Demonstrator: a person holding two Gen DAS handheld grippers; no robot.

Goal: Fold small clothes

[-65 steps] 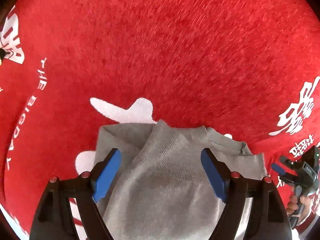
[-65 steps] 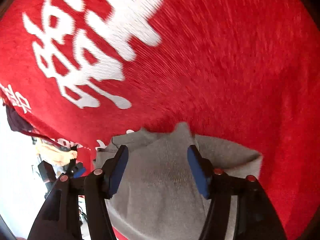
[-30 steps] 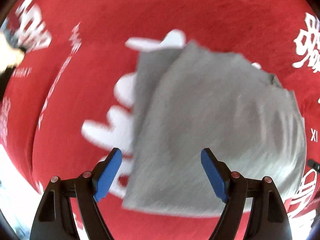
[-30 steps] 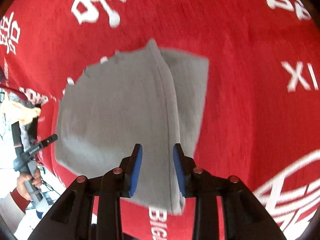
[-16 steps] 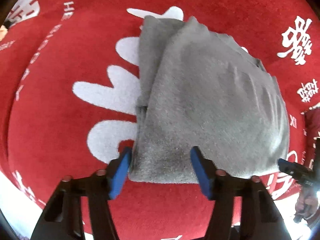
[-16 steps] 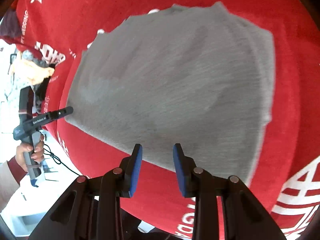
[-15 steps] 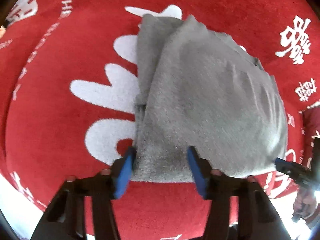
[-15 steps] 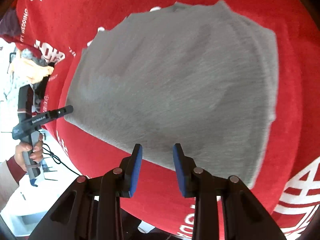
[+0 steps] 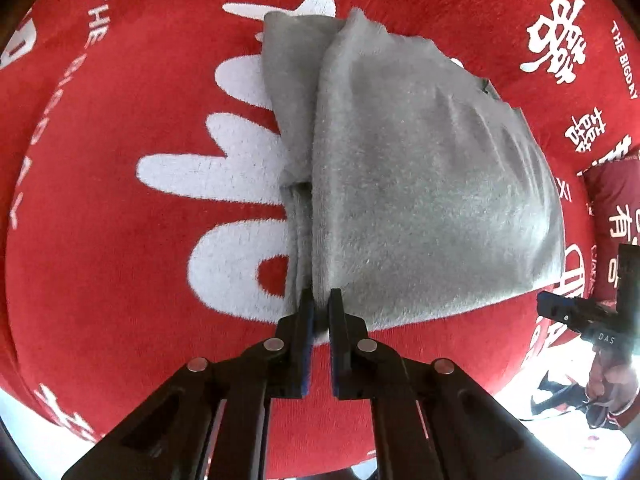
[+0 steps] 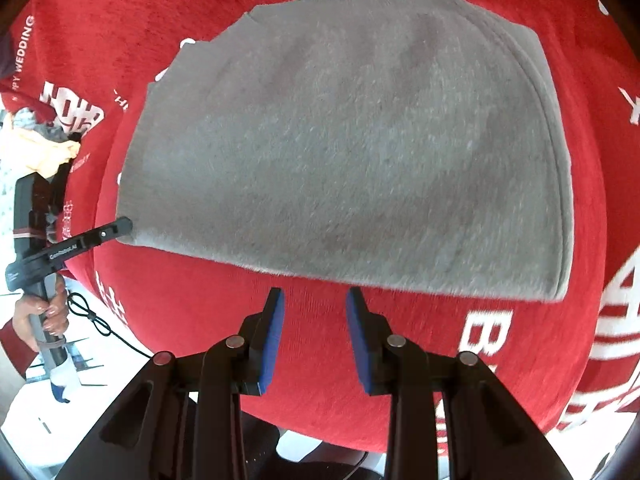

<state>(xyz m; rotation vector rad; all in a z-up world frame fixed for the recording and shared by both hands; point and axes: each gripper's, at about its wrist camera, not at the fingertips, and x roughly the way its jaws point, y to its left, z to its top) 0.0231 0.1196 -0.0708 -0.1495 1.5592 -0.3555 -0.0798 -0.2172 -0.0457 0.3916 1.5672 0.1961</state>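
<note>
Where fingers (image 9: 337,322) pinch: garment (image 9: 420,184) corner hidden

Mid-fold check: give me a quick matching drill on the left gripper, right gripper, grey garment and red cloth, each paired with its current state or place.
Things:
1. left gripper
2. right gripper
3. grey garment
4. red cloth

States:
A. spread underneath, with white lettering
B. jaws apart, nothing between them
C. folded, lying flat
D. shut on a corner of fabric

Pairs: 1-D, 2-B, 3-C, 4-A
</note>
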